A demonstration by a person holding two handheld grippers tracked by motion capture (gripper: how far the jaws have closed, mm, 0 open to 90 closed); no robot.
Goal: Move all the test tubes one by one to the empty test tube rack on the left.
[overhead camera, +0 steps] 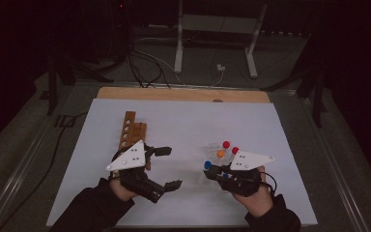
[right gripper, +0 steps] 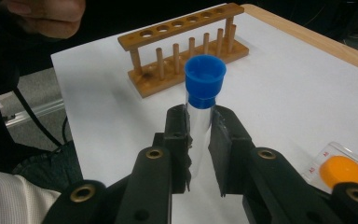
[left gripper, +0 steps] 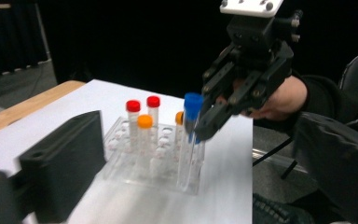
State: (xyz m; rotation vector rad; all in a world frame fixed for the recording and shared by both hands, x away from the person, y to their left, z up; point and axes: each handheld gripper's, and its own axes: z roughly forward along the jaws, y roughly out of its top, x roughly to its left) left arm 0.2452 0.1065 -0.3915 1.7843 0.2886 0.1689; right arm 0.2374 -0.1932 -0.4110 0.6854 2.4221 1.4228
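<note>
Right hand-held gripper (right gripper: 199, 140) clenched on the clear tube with the blue cap (right gripper: 205, 77), pads on the glass just below the cap; in the left gripper view the tube (left gripper: 189, 140) stands roughly upright at the near corner of the clear plastic rack (left gripper: 154, 161), its lower end down among the rack's cells, whether seated or lifted I cannot tell. Left hand-held gripper (overhead camera: 166, 166) released, jaws spread wide with nothing between them, held above the white surface (overhead camera: 183, 121) beside the wooden rack (overhead camera: 130, 130). Judgement: step in hand is carrying the blue-capped tube from the plastic rack toward the wooden one. To do it well: draw the tube straight up along its own axis until the bottom clears the rack wall, no sideways pull while it is in a cell, since the light rack could tip or drag; keep the grip steady on the glass, as smooth glass may slip. Neighbours: two red caps (left gripper: 143, 103) and an orange cap (left gripper: 144, 121) stand near, apart from the gripped tube. Room: a bare stretch of surface lies between the two racks, a free path. The plastic rack sits well in from the near edge; the wooden rack stands near the left edge of the white sheet.
</note>
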